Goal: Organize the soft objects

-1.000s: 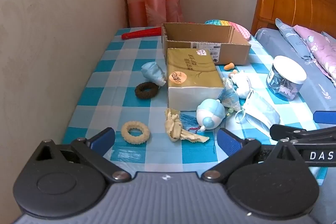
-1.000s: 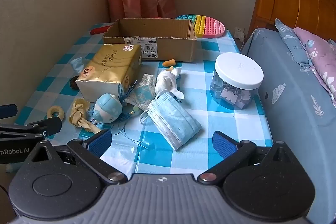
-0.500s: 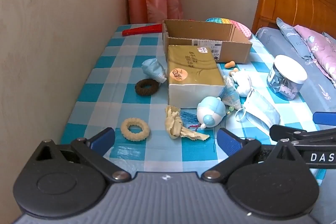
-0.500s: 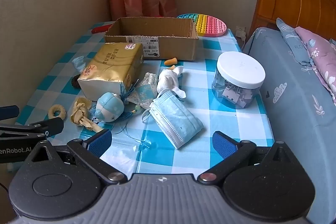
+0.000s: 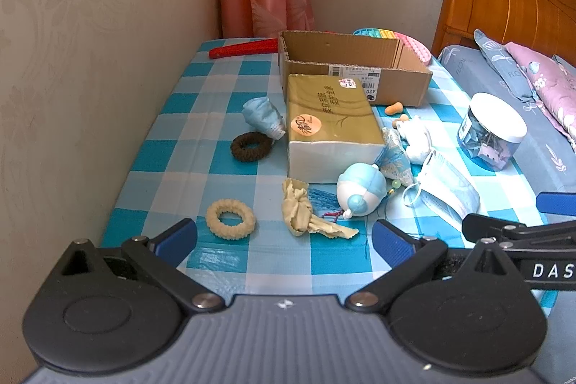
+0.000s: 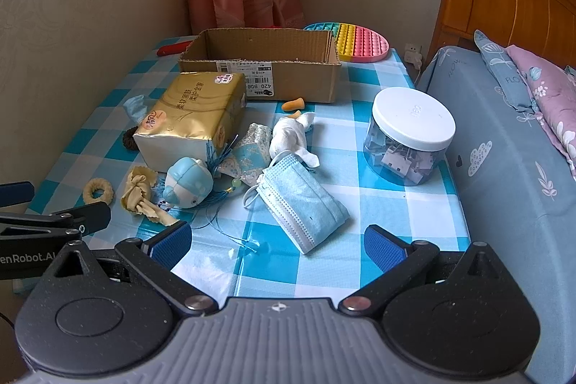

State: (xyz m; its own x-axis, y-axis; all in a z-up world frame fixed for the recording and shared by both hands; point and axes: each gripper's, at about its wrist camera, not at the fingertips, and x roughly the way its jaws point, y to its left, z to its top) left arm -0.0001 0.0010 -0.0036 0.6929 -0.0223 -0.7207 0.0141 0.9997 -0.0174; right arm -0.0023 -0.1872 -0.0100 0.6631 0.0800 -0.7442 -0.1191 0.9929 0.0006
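Lying on the blue-checked bench (image 6: 378,204): 2 knit hair rings, cream (image 5: 230,218) & brown (image 5: 251,146), 1 blue pleated face mask (image 6: 302,200), 1 gold tissue pack (image 5: 333,123), 2 orange earplugs (image 6: 293,104). 1 open brown cardboard box (image 6: 266,67) sits behind. Left gripper (image 5: 284,234) & right gripper (image 6: 277,242) jaws both spread wide, empty.

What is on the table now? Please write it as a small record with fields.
surface: blue-and-white checked tablecloth
container: open brown cardboard box, nothing visible inside
soft items: blue pleated face mask, cream knitted ring, dark brown hair scrunchie, crumpled yellow cloth
other: gold tissue pack, clear jar with white lid
left claw: open, empty
right claw: open, empty
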